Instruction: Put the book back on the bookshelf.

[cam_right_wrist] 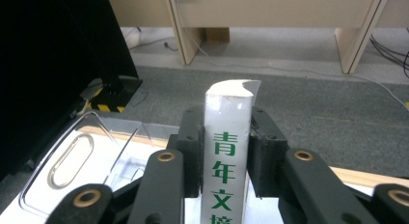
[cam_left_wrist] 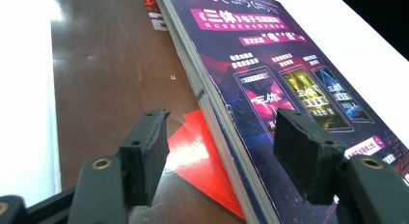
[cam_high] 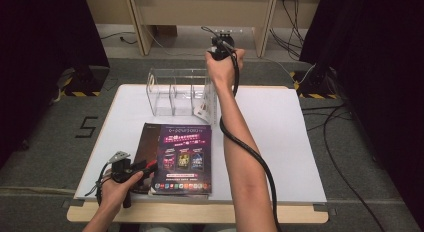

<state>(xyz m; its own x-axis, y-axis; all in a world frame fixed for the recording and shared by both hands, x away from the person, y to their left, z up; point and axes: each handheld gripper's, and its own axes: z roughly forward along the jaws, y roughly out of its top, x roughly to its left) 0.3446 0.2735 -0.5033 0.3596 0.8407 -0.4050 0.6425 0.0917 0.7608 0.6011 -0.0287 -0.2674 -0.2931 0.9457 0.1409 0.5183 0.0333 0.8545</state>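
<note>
High view: the right tongs (cam_high: 218, 48) are held high over the clear plastic file organizer (cam_high: 172, 94) at the far edge of the white desk (cam_high: 280, 142), with a white-spined magazine (cam_high: 208, 106) standing on end below them at the organizer's right-hand compartment, its long axis vertical. Nearer the person than the organizer lie a purple-covered magazine (cam_high: 184, 159) and a dark brown booklet (cam_high: 146, 142) beneath it, with the left tongs (cam_high: 145, 168) resting at their left edge. Left gripper view: the left tongs (cam_left_wrist: 219, 142) stand spread, pinching nothing, straddling the purple-covered magazine's (cam_left_wrist: 270, 79) edge above a red card (cam_left_wrist: 202, 161). Right gripper view: the right tongs (cam_right_wrist: 224, 142) pinch the white-spined magazine's (cam_right_wrist: 226, 151) spine, the organizer (cam_right_wrist: 82, 156) below-left. Seating it probably means lowering straight down; the compartment dividers could catch its corners.
</note>
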